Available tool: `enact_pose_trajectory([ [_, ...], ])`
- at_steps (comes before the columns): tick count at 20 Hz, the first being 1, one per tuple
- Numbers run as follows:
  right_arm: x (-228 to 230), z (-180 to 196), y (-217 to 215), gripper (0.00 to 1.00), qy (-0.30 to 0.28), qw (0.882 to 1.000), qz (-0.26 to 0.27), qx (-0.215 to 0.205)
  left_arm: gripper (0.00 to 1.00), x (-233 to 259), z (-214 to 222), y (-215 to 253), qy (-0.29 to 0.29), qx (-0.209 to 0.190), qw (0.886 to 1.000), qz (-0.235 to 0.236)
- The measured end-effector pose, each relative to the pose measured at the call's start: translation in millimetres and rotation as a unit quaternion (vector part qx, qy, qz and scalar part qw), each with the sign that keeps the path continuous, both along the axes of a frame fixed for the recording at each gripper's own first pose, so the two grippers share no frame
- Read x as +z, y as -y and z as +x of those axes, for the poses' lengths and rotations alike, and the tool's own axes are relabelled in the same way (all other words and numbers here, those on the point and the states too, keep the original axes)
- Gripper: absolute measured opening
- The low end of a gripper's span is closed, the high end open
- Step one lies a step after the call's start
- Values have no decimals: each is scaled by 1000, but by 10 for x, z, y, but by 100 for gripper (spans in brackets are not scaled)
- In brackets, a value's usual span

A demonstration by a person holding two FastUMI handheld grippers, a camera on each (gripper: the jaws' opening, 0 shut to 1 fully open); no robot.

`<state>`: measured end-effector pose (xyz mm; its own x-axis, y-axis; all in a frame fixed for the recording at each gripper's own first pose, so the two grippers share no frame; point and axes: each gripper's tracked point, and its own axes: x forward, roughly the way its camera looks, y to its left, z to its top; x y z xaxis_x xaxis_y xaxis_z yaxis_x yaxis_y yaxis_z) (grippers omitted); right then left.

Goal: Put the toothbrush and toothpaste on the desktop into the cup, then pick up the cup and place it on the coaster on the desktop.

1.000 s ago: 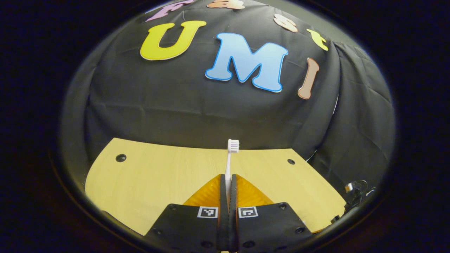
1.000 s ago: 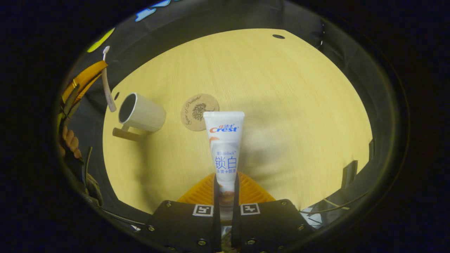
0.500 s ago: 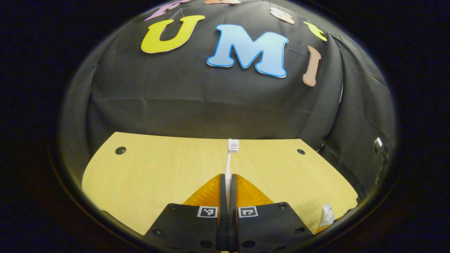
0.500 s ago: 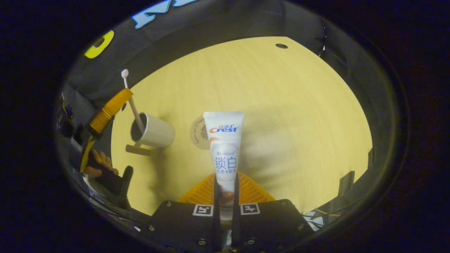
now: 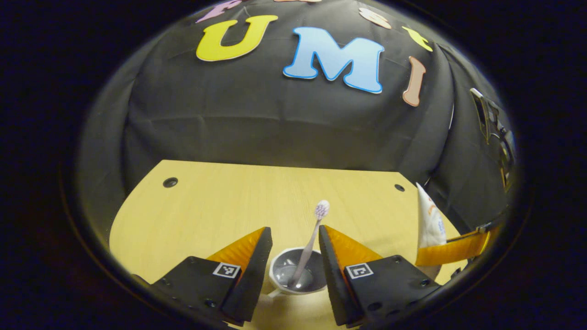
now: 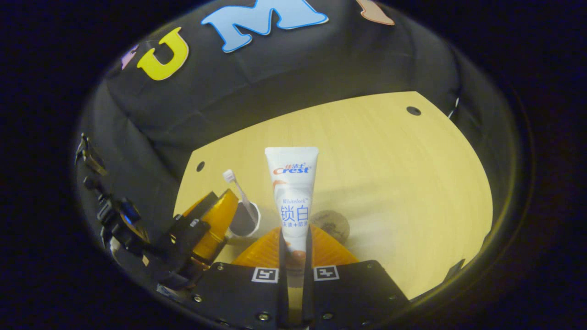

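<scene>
On the pale wooden desktop (image 5: 206, 206), scene lines:
Cup: a white round ceramic cup (image 5: 298, 277) is seen standing upright between the fingers of the left gripper (image 5: 293, 261), touched by neither.
Toothbrush: a slim white plastic toothbrush (image 5: 309, 243) is held inside the cup, handle end down, its long axis tilted from upright, with the bristle head up and leaning away from the left camera.
Left jaws: spread wide apart, nothing pinched.
Toothpaste: a white flat-ended plastic tube of toothpaste (image 6: 293, 197) is pinched near its cap end by the right gripper (image 6: 293, 250); its long axis is kept in line with the fingers, crimped end pointing forward.
Writing: "Crest" is printed in red and blue near the crimped end, with a faint word and blue Chinese characters lower down.
Right jaws: pressed onto the tube from both sides.
Coaster: a brown round coaster (image 6: 332, 224) is partly hidden behind the right fingers, just beside the cup.
</scene>
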<state>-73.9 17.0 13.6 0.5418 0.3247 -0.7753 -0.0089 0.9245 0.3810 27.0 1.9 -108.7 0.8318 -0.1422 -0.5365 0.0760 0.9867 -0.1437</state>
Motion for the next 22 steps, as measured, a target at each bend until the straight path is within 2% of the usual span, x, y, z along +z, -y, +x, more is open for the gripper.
enact_pose_trajectory([
  [6,229,43,99,13,36,999,39,3,68,106,-390,-573,-12,39,999,14],
  [11,195,76,40,13,57,996,69,-19,68,167,-716,-1016,-24,70,997,25],
  [15,175,95,35,13,89,994,52,-37,69,169,-940,-1262,-36,87,995,33],
  [20,223,151,67,12,125,991,27,-33,69,172,-1060,-1373,-42,92,994,35],
  [22,189,169,43,27,132,991,22,-31,70,157,-1104,-1364,-44,91,994,34],
])
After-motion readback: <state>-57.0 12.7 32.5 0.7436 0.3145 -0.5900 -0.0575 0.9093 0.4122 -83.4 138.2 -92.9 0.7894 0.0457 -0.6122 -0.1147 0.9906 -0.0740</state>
